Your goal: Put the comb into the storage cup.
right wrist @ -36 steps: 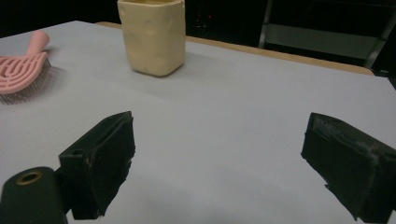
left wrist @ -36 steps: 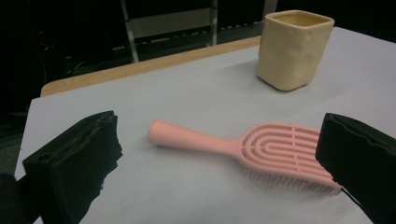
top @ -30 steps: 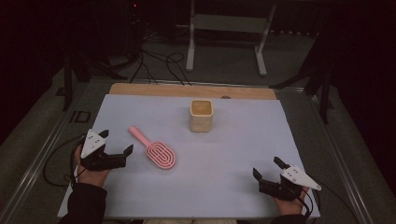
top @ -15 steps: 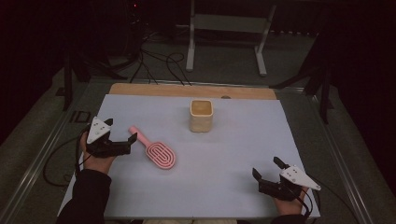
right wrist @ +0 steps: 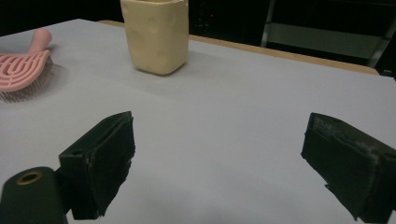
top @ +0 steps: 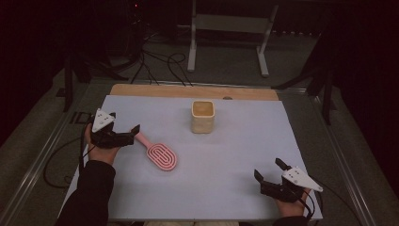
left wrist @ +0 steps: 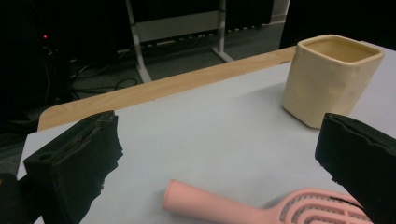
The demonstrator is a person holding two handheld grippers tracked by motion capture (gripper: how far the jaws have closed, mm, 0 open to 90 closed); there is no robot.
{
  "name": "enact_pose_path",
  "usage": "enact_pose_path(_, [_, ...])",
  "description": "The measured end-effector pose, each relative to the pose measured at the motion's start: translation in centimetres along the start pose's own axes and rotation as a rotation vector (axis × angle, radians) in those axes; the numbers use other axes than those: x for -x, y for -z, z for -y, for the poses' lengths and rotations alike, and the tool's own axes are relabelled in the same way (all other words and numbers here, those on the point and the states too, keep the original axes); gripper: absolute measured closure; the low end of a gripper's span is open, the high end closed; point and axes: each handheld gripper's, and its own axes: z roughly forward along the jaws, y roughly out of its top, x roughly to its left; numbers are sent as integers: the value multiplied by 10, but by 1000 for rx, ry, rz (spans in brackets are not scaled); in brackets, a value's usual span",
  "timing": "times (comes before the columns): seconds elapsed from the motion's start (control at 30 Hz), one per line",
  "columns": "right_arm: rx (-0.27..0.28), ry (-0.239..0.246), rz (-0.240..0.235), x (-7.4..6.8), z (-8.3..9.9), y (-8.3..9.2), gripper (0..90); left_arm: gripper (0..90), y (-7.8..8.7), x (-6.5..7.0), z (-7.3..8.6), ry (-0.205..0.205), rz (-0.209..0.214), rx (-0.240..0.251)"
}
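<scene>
left gripper point(top: 133, 133): jaws spread wide, nothing between them yet. A second ago it sat back near the table's 8 o'clock edge; it's since slid forward and in, so its tips are now right at the brush handle.
left gripper view: the handle end lies on the mat in the gap between the two jaws, so it looks lined up for a pinch, though not touching as far as I can tell.
pink hairbrush point(top: 159, 153): flat on the mat, left of centre, handle pointing to about 10 o'clock, head toward 4. Hasn't budged.
cream cup point(top: 203, 116): upright, at roughly 1 o'clock from the brush, well apart from it.
right gripper point(top: 269, 172): jaws apart too, parked at the 5 o'clock corner, same spot as before.
my read: reach is basically done, closing on the handle comes next.
</scene>
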Motion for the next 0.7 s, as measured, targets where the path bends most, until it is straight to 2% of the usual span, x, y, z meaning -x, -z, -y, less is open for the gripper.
enact_pose_path(0.3, [3,0,4,0,0,0,94,6,-12,-2,-2,26,29,-7])
enact_pose_path(0.7, [5,3,7,-1,0,0,94,32,-30,-2,-1,14,18,-81])
